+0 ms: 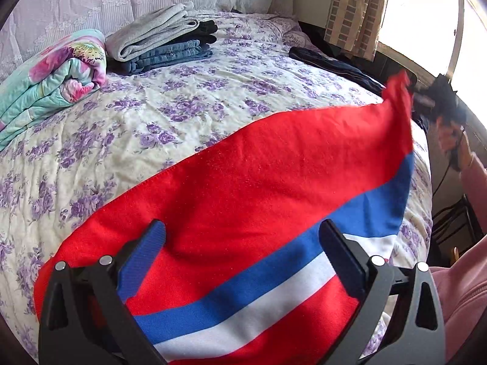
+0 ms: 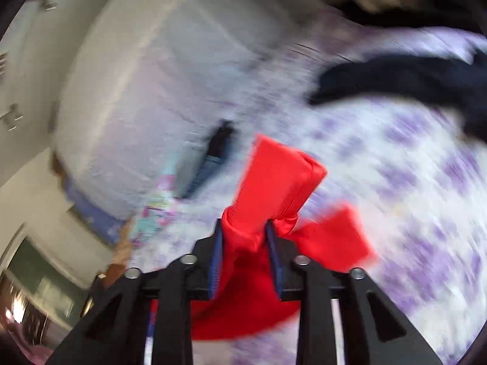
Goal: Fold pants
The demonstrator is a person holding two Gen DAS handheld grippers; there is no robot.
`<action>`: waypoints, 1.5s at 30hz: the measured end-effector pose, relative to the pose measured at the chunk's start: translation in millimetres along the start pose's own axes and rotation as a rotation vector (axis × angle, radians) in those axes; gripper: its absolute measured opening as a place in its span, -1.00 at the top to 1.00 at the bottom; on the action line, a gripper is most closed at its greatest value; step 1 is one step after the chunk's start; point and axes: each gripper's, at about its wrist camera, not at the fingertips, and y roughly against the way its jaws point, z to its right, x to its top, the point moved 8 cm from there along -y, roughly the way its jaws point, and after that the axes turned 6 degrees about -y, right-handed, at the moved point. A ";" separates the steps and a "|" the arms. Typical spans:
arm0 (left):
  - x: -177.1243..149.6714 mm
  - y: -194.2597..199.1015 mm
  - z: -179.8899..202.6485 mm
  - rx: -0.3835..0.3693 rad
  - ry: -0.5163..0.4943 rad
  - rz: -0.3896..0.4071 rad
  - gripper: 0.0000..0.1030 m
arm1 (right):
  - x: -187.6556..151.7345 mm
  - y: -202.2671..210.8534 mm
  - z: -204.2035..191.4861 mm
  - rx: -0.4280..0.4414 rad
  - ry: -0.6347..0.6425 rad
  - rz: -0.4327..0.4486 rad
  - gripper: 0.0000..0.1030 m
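A: Pants, red with a blue and a white stripe, spread across the flowered bed. Far end lifted off the cover.

B: Grip status?

A: Right gripper, jaws narrow, clamped on a bunched red cuff. Left gripper, jaws wide, hovering over the near end, holding nothing.

B: Risks?

A: My read: only a small bunch of cloth sits in the right jaws, so a quick swing could pull it free. With the left end unpinned, the whole garment could drag and fold crooked. Dark clothing lies near the lifted end; folded stack well apart.
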 end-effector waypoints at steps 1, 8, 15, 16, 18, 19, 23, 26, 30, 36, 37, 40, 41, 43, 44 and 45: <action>0.1 0.1 0.5 0.000 -0.002 0.001 -0.91 | -6.6 -1.8 22.0 -0.054 -0.040 -0.016 0.08; 0.7 0.1 2.0 0.007 0.000 0.007 -0.91 | -1.7 15.7 19.0 0.066 -0.141 -0.021 -0.43; 0.2 -1.2 1.7 0.024 -0.010 0.003 -0.91 | 7.1 -47.1 19.6 -0.212 -0.145 -0.255 0.57; 0.3 -0.9 1.6 0.026 -0.010 0.004 -0.91 | 14.7 -49.2 1.8 -0.204 -0.074 -0.247 0.63; 0.1 -0.2 1.4 0.027 -0.009 0.007 -0.91 | 29.9 -43.5 -33.1 -0.100 0.003 -0.207 0.64; 0.1 -0.2 1.4 0.027 -0.010 0.007 -0.91 | 38.6 -38.3 -49.9 -0.010 0.021 -0.168 0.65; 0.0 0.0 1.4 0.027 -0.009 0.006 -0.91 | 46.6 -28.8 -50.6 0.129 0.056 -0.083 0.63; -0.3 -0.5 2.0 0.023 -0.014 0.005 -0.91 | 27.0 -54.9 24.7 -0.135 -0.038 -0.155 0.47; -1.0 -1.1 2.3 0.026 -0.022 0.000 -0.91 | 27.7 -41.1 29.1 -0.143 -0.083 -0.122 0.17; 9.9 15.9 8.9 -0.020 0.022 0.011 -0.91 | 42.3 -14.7 -40.9 -0.249 0.237 -0.045 -0.14; 15.7 20.7 11.9 -0.050 0.041 0.024 -0.91 | 38.2 -22.5 -63.6 -0.225 0.348 -0.072 -0.14; 41.7 29.5 29.0 -0.137 0.081 0.044 -0.91 | 16.3 -50.2 -116.5 -0.164 0.655 -0.193 -0.11; 48.8 28.3 37.3 -0.147 0.072 0.038 -0.91 | 14.3 -60.1 -126.7 -0.215 0.749 -0.215 -0.10; 61.2 23.6 55.6 -0.140 0.033 0.027 -0.91 | 24.5 -70.0 -132.2 -0.365 0.842 -0.194 -0.11; 65.6 20.0 65.4 -0.129 0.011 0.016 -0.91 | 31.6 -71.5 -132.2 -0.390 0.853 -0.182 -0.11; 68.7 17.2 74.5 -0.131 -0.008 0.012 -0.91 | 35.4 -71.5 -130.9 -0.367 0.853 -0.196 -0.11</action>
